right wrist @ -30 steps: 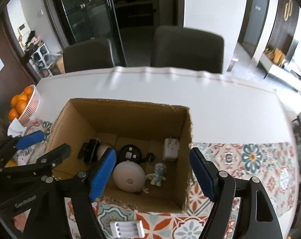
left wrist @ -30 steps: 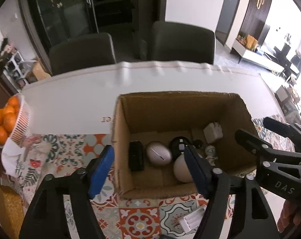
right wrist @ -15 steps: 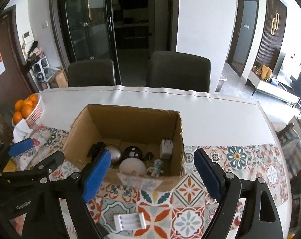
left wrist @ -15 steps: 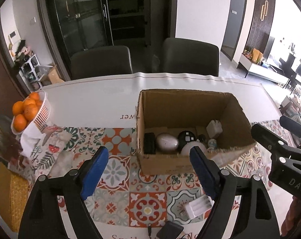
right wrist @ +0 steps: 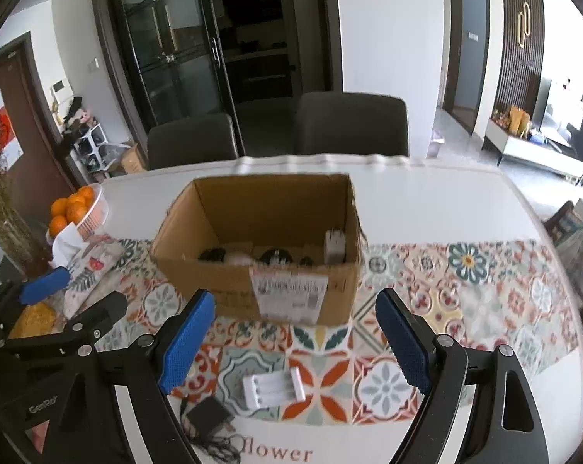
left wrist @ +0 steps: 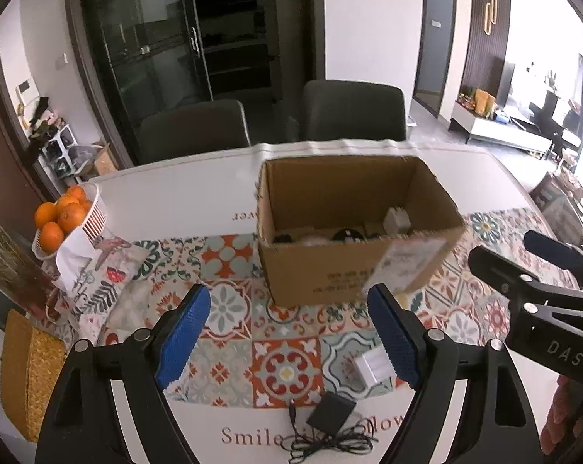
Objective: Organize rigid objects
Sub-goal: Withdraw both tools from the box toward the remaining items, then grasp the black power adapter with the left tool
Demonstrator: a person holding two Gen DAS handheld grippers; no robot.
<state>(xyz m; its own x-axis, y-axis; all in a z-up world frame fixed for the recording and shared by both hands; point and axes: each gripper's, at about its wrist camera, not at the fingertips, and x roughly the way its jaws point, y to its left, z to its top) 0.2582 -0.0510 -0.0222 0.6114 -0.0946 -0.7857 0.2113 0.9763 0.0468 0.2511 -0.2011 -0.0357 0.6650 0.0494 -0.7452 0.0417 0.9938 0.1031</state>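
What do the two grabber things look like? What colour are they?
Both the left gripper and the right gripper are black frames with silver bolts and two flat blue bumpy pads. White letters mark their sides.

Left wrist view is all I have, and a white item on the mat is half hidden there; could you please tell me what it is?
Observer: It is a white battery charger, lying flat on the patterned mat; its slots seem empty.
Operator: Thank you. Is the right gripper carrying anything?
Observer: No. The right gripper has just been opening its jaws, and nothing is between them.
Operator: And the white thing inside the box?
Observer: A white plug, standing upright against the right wall of the cardboard box.
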